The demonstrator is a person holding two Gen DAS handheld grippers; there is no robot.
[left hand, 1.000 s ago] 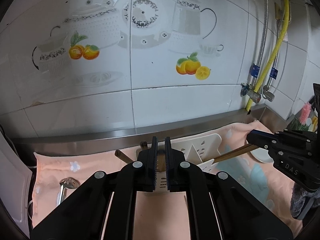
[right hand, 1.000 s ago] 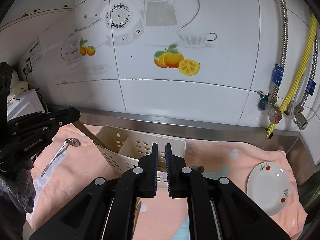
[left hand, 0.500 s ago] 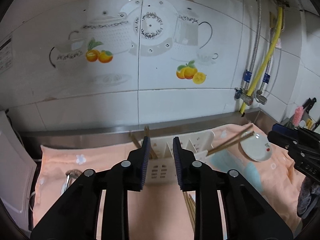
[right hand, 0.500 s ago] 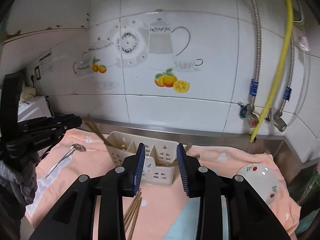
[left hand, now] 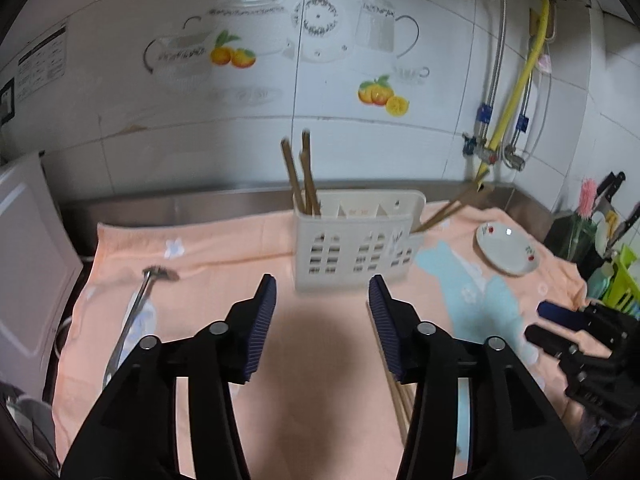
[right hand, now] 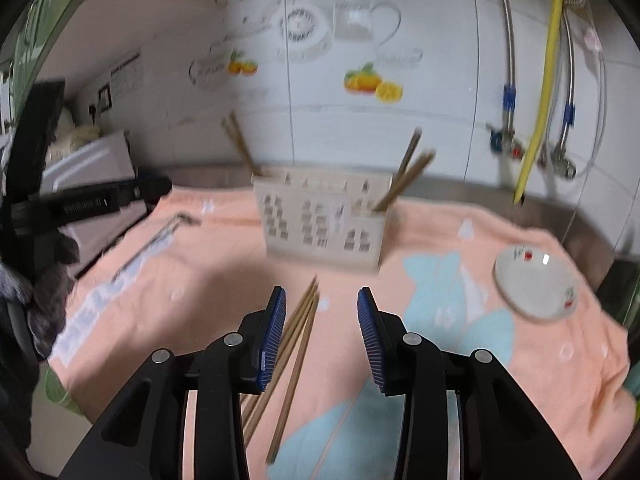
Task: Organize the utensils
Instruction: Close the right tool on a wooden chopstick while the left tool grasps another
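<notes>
Peach towel | left claw opening, empty | right claw opening over loose chopsticks, nothing pinched

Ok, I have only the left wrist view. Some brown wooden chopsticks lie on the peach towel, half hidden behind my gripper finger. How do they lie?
Observer: The loose brown wooden chopsticks lie in a fanned bundle, tips toward the white slotted plastic holder.
Operator: Is the right gripper on them?
Observer: No. The right gripper is opening over them; they lie flat on the cloth near its left finger, not pinched.
Operator: Do they touch the holder?
Observer: No, bare peach towel shows between their tips and it.
</notes>
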